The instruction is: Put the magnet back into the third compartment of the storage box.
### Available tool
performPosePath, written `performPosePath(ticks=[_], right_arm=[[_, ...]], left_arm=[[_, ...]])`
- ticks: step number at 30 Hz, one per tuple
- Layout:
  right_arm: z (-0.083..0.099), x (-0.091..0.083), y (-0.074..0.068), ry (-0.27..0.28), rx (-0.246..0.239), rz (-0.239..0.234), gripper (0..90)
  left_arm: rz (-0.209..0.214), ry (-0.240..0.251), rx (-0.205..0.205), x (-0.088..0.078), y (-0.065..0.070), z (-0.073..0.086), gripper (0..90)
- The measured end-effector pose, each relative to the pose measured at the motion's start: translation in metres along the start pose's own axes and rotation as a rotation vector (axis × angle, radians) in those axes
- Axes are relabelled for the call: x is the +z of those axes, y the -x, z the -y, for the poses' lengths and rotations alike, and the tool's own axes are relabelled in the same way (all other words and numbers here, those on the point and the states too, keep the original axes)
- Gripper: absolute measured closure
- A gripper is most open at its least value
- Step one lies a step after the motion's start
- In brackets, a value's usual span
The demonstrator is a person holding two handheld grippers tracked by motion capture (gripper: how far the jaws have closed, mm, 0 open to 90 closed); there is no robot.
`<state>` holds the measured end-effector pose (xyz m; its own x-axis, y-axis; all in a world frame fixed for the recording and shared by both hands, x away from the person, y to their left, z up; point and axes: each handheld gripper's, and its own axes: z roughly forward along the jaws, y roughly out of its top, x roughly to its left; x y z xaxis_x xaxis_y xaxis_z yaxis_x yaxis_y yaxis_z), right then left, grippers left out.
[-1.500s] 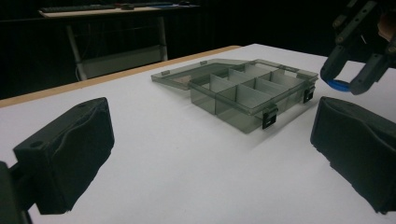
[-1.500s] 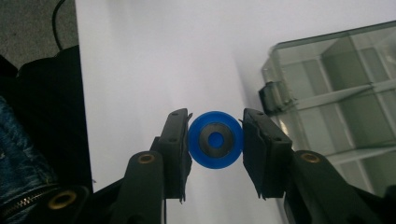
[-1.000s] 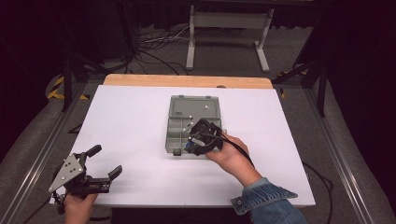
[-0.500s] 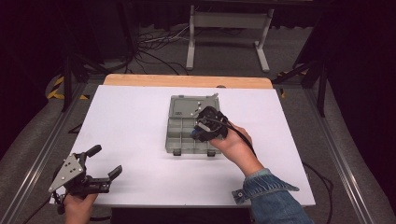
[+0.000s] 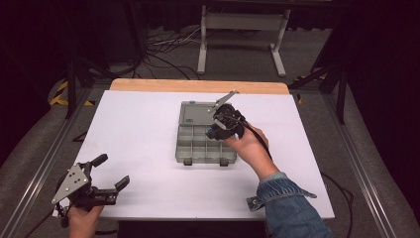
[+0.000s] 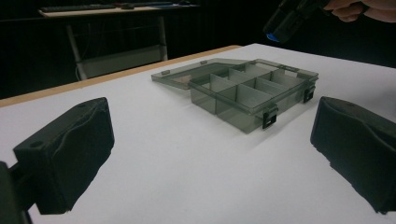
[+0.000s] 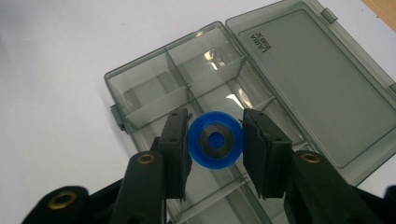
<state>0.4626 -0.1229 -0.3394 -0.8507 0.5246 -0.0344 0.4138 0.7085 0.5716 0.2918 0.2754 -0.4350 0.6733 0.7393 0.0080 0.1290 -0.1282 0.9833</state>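
Observation:
A smoky grey compartment box (image 5: 198,148) lies open mid-table, its lid (image 5: 195,113) flat on the far side. Over the box's right half hangs my right gripper (image 5: 218,130), pointing down. In the right gripper view its jaws are shut on a small blue wheel (image 7: 205,156) with a dark hub, held above the box's dividers (image 7: 154,105). My left gripper (image 5: 113,170) rests at the table's near left corner, open and holding nothing. In the left gripper view the box (image 6: 252,93) lies beyond its wide-apart pads (image 6: 70,149), with the right gripper's blue tip (image 6: 273,35) above.
The white tabletop (image 5: 138,129) has a wooden strip (image 5: 198,85) along its far edge. A metal stand (image 5: 242,29) and cables (image 5: 163,44) sit on the floor behind. The box's compartments that show hold nothing.
My right gripper has moved from the box's near right corner toward the far side, carrying the blue wheel over the compartments. The left gripper has stayed put.

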Motion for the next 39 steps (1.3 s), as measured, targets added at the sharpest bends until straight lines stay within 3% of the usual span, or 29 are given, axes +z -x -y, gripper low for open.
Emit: performPosePath(ticks=[17, 29, 39], right_arm=[[0.005, 0.019, 0.027, -0.014, 0.100, 0.041, 62.4], [0.014, 0.043, 0.034, -0.054, 0.120, 0.034, 62.5], [0.018, 0.051, 0.039, -0.064, 0.130, 0.030, 62.5]], left_arm=[[0.001, 0.001, -0.003, 0.000, 0.000, 0.000, 0.2], [0.002, 0.000, -0.003, 0.000, 0.000, 0.000, 0.2], [0.001, 0.001, -0.003, 0.000, 0.000, 0.000, 0.2]])
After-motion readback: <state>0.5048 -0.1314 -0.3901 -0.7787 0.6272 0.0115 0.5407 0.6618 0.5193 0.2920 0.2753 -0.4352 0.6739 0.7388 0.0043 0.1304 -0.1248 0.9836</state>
